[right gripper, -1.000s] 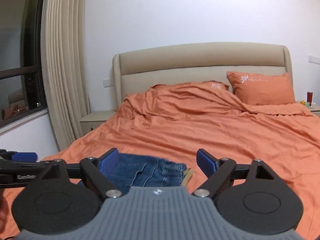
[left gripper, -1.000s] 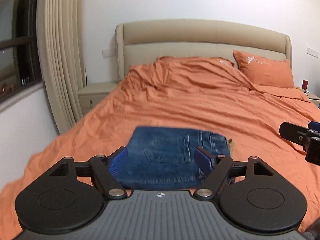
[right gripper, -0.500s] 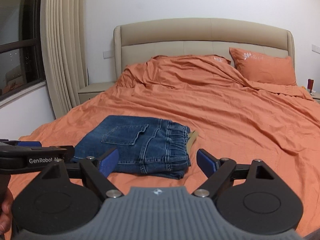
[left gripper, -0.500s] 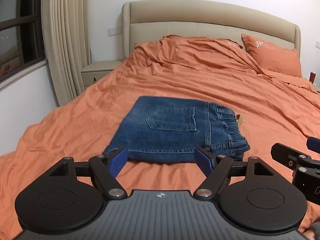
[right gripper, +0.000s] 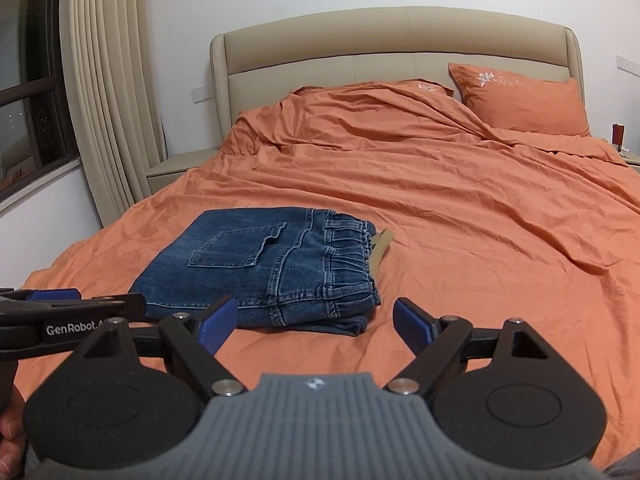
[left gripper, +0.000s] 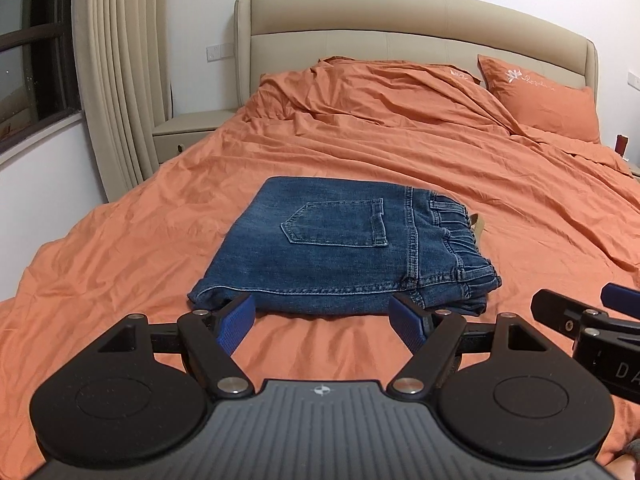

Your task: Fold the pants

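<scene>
A wrinkled orange bedsheet (left gripper: 460,184) covers the bed below a padded beige headboard (right gripper: 396,52). The folded blue denim jeans (left gripper: 340,248) lie as a flat rectangle on it, pocket up. The left gripper (left gripper: 323,320) and right gripper (right gripper: 310,320) hover just short of them, both spread wide and holding nothing.

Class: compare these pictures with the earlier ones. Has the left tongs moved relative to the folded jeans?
Yes. The left tongs has drawn back toward the foot of the bed; the folded jeans now lie wholly beyond its open fingertips.
</scene>
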